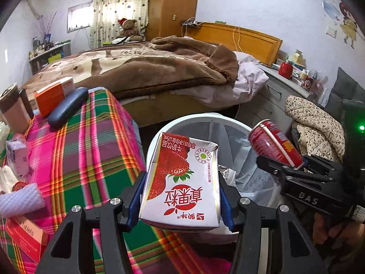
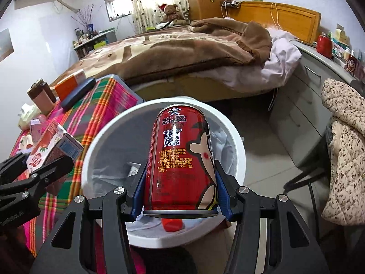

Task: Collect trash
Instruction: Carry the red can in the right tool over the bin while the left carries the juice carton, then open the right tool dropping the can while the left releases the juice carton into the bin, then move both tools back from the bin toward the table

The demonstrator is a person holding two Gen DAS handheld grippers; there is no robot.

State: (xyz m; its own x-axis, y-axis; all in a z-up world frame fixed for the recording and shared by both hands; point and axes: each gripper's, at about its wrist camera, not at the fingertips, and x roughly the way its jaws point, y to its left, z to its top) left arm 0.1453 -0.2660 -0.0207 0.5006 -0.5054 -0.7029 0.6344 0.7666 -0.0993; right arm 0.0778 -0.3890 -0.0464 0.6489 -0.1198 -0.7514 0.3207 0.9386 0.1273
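Observation:
My left gripper (image 1: 181, 199) is shut on a strawberry milk carton (image 1: 182, 180), white with red fruit print, held over the near rim of a white trash bin (image 1: 230, 119). My right gripper (image 2: 180, 196) is shut on a red drink can (image 2: 180, 157) with a cartoon face, held above the mouth of the bin (image 2: 238, 137). The bin has a pale plastic liner with some paper and a red item (image 2: 172, 225) inside. In the left wrist view the can (image 1: 272, 146) and right gripper (image 1: 294, 166) hang over the bin's right rim. In the right wrist view the carton (image 2: 49, 149) sits at the left.
A table with a plaid cloth (image 1: 86, 155) stands left of the bin, carrying an orange box (image 1: 53, 96), a dark glasses case (image 1: 68, 107), a tablets box (image 1: 24, 235) and tissue packs. Behind are a bed (image 1: 146, 68), a grey drawer unit (image 2: 303, 86) and a floral garment (image 2: 344, 141).

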